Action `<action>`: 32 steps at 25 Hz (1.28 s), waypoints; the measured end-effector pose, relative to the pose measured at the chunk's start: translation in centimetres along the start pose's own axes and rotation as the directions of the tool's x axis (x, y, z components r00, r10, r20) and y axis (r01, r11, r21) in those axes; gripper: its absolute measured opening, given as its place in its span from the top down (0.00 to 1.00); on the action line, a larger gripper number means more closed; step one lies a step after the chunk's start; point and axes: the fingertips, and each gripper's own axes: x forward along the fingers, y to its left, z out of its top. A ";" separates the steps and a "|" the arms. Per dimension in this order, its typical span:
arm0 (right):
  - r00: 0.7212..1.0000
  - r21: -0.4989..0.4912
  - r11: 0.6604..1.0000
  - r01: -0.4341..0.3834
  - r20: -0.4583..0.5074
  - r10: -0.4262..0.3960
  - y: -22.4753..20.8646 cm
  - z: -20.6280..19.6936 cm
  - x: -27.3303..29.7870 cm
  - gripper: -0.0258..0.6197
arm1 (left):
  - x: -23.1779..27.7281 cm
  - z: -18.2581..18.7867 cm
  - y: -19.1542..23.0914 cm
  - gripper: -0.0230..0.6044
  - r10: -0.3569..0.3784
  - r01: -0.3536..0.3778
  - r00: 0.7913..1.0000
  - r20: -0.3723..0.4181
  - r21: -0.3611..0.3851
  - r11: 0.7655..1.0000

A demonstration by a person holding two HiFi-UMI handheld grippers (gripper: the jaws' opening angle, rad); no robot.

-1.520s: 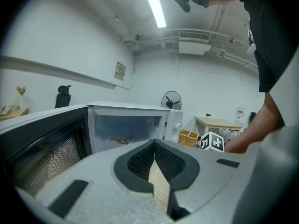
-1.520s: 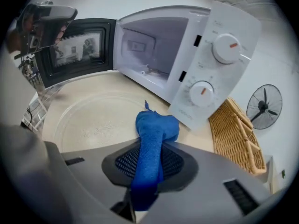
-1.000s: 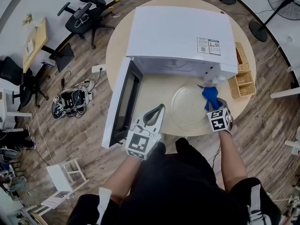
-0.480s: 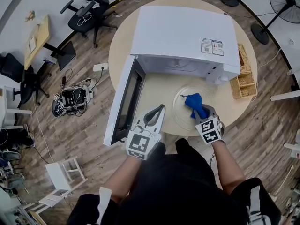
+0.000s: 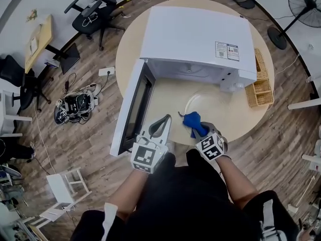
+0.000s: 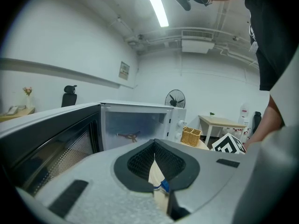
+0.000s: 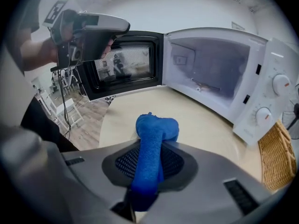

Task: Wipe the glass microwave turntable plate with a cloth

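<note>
The glass turntable plate [image 5: 218, 109] lies flat on the round table [image 5: 168, 97], in front of the open microwave [image 5: 195, 39]. My right gripper [image 5: 197, 129] is shut on a blue cloth [image 5: 191, 119], and the cloth sits at the plate's near left edge. In the right gripper view the cloth [image 7: 154, 134] bulges out past the right gripper [image 7: 152, 150] above the tabletop. My left gripper [image 5: 169, 117] is shut and holds nothing, near the table's front edge and just left of the cloth. In the left gripper view that left gripper [image 6: 154, 143] points at the microwave's cavity [image 6: 135, 129].
The microwave's door [image 5: 133, 109] stands open to the left and reaches past the table edge. A wicker basket [image 5: 261, 87] sits at the table's right, beside the microwave's knobs [image 7: 273, 97]. Office chairs [image 5: 95, 14] and cables [image 5: 75, 107] are on the floor to the left.
My right gripper has carried the blue cloth from the plate's right side leftward and toward me, across the plate. The left gripper has hardly moved.
</note>
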 end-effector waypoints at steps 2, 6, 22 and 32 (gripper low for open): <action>1.000 -0.004 1.000 -0.011 -0.016 0.011 0.5 -0.3 0.4 0.84 | -0.2 -0.1 0.2 0.96 0.007 -0.007 1.000 -0.002 -0.003 1.000; 1.000 -0.008 1.000 -0.017 -0.023 0.017 0.9 -0.7 1.1 0.84 | -0.4 -0.2 0.4 0.96 0.010 -0.010 1.000 -0.004 -0.001 1.000; 0.987 0.047 0.990 0.134 -0.089 -0.130 -2.7 -3.1 -0.2 0.84 | 0.7 0.7 -1.0 0.96 -0.040 0.040 0.999 0.017 -0.006 0.999; 0.954 0.088 0.959 0.270 -0.161 -0.254 -7.9 -6.1 -2.6 0.84 | 1.7 0.4 -3.2 0.96 -0.098 0.098 0.995 0.005 -0.003 0.995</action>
